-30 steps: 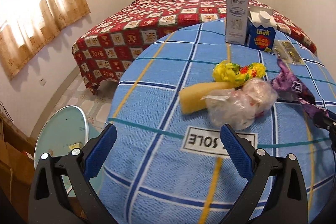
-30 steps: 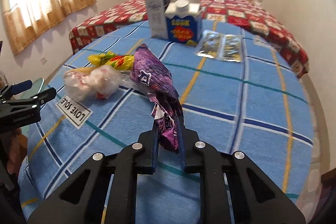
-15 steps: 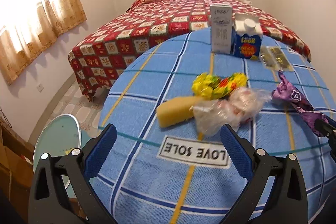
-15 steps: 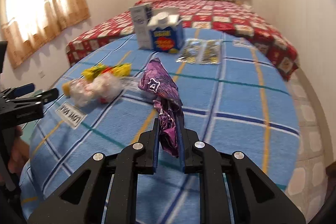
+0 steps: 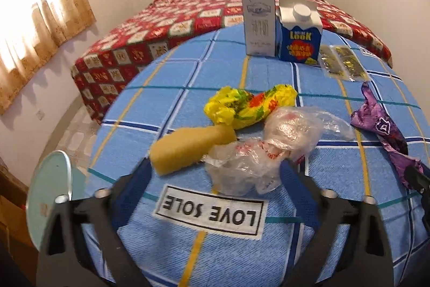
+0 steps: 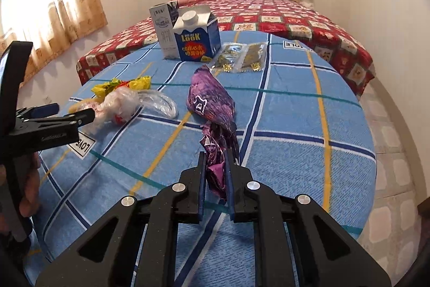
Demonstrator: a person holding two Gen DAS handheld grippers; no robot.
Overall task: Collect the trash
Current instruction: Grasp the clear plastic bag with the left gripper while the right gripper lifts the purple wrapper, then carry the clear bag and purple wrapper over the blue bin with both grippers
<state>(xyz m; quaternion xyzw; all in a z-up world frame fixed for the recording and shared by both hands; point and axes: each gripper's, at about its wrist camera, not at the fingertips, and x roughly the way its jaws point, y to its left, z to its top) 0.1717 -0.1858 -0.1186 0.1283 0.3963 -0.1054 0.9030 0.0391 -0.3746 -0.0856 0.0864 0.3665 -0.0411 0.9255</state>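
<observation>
Trash, several pieces, lies on a round table under a blue checked cloth [image 6: 295, 125]. Right gripper [image 6: 215, 174] is clamped on the lower tail of a purple foil wrapper [image 6: 212, 101]; the wrapper's upper part rests on the cloth, in front of the blue milk carton [image 6: 196, 38]. Left gripper [image 5: 215, 174]: jaws have just been closing, not yet pressing. Between them sit the near end of a crumpled clear plastic bag [image 5: 258, 160] and the butt of a yellow sponge block [image 5: 188, 148]. A yellow-red wrapper [image 5: 247, 104] lies just behind, touching the bag.

Handling, judged: bag is very light, limp and slippery; it will collapse under the pads, so take the bunched middle, not a loose flap. Sponge is soft and springy, light; grip across its short width. Foil is crinkly, holds its creases, tears easily; the pinch at the twisted tail looks sound.
</observation>
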